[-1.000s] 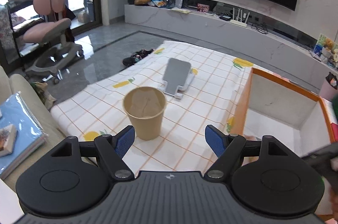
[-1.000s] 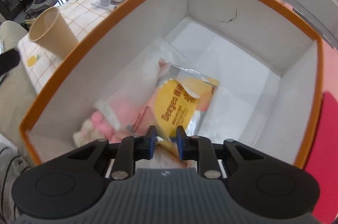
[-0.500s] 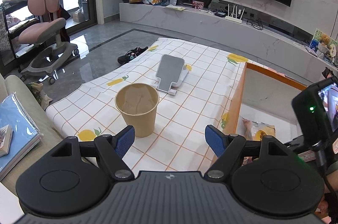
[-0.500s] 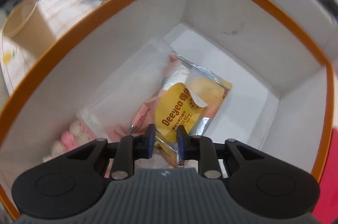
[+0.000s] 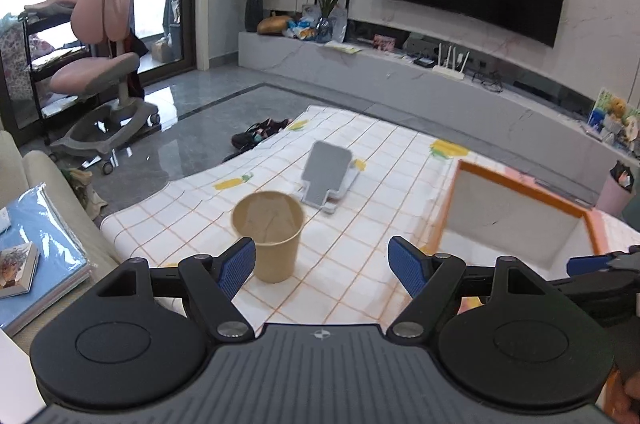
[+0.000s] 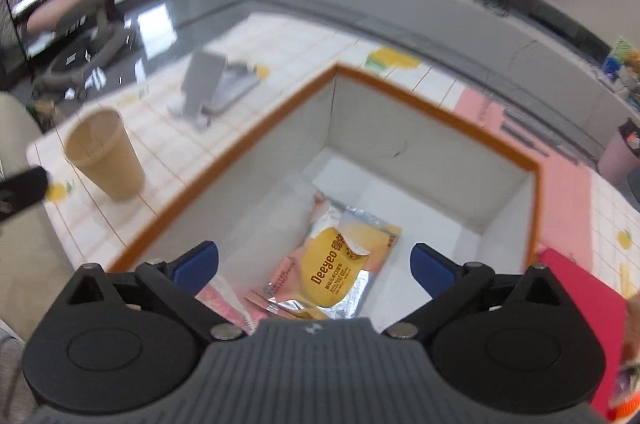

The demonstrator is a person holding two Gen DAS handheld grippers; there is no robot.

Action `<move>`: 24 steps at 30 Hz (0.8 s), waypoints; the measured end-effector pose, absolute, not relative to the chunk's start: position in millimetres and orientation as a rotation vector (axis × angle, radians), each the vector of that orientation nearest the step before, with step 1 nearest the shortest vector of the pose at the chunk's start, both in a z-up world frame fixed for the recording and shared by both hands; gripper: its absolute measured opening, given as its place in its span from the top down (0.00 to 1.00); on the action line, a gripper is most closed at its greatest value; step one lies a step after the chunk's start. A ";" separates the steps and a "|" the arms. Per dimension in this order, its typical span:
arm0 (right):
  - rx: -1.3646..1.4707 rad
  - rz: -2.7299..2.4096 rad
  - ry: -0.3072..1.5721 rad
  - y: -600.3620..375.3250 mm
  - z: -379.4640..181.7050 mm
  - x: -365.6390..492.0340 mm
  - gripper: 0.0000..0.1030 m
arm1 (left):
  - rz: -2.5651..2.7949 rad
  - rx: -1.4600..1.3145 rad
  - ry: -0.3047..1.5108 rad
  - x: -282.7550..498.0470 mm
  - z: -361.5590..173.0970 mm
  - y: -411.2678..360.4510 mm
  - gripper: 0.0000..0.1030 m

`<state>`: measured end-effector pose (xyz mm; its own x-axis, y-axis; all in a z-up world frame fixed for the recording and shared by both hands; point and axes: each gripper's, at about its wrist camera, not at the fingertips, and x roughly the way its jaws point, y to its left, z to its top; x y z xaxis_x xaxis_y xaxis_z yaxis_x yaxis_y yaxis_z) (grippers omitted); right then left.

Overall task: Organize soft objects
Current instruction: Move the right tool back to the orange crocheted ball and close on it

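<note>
A white box with an orange rim (image 6: 436,106) (image 5: 520,186) stands on the checked tablecloth. On its floor lies a yellow and silver snack packet (image 6: 342,266), over a pink packet (image 6: 224,304) at the near left. My right gripper (image 6: 314,264) hangs above the box with its jaws opening wide; the packet lies below them, untouched. My left gripper (image 5: 322,262) is open over the tablecloth, with a tan paper cup (image 5: 268,234) just beyond its left finger. Nothing is between its fingers.
A grey phone stand (image 5: 326,176) sits on the cloth (image 5: 360,252) behind the cup. A red sheet (image 6: 580,308) lies right of the box. A sofa arm with blue books (image 5: 36,252) is at left, a pink chair (image 5: 100,64) on the floor beyond.
The right gripper let go of the snack packet, opened wide and rose; the packet now lies in the box. The left gripper lifted a little and stayed open.
</note>
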<state>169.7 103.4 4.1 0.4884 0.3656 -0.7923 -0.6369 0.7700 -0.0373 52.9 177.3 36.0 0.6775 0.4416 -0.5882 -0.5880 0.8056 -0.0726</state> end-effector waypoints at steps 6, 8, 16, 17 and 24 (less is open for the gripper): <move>-0.310 0.550 0.786 69.9 39.4 142.2 0.03 | 0.497 -0.249 0.521 46.0 55.4 150.3 0.14; -0.305 0.531 0.769 53.6 51.0 133.9 0.03 | 0.457 -0.235 0.508 44.5 60.8 138.6 0.14; -0.258 0.430 0.738 -23.7 81.1 104.3 0.03 | 0.328 -0.255 0.462 40.2 73.6 99.7 0.14; -0.260 0.411 0.734 -34.1 83.4 100.9 0.03 | 0.304 -0.258 0.457 40.0 74.7 94.4 0.14; -0.197 0.244 0.711 -104.3 85.1 82.1 0.02 | 0.158 -0.248 0.464 42.7 73.0 50.2 0.14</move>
